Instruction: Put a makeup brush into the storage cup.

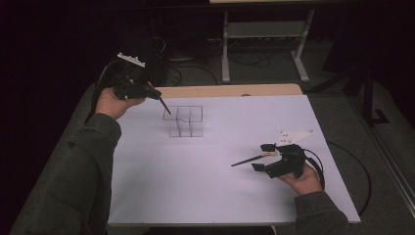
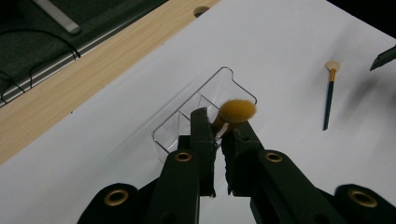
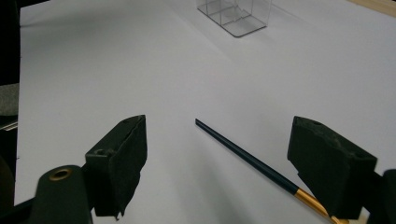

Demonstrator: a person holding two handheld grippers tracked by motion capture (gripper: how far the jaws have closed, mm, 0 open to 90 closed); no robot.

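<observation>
While my left claw point(image 2: 219, 140) is clamped on a fluffy-headed makeup brush point(image 2: 236, 112) above the clear divided organizer point(image 1: 185, 121), I judge the step is dropping it handle-first into a compartment. My right claw point(image 3: 233, 158) gapes wide, empty, straddling a second brush point(image 3: 247, 158) lying on the white bench point(image 1: 220, 186); closing on it comes next.

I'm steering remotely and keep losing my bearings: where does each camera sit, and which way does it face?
High view: above the person's side, looking forward and down on the white table; both sleeves, hands and claws show.
Left gripper view: rides the left claw, aimed down at the clear organizer; its jaws grip a makeup brush.
Right gripper view: rides the right claw, low over the table; open jaws flank a second brush.
All share the organizer.
</observation>
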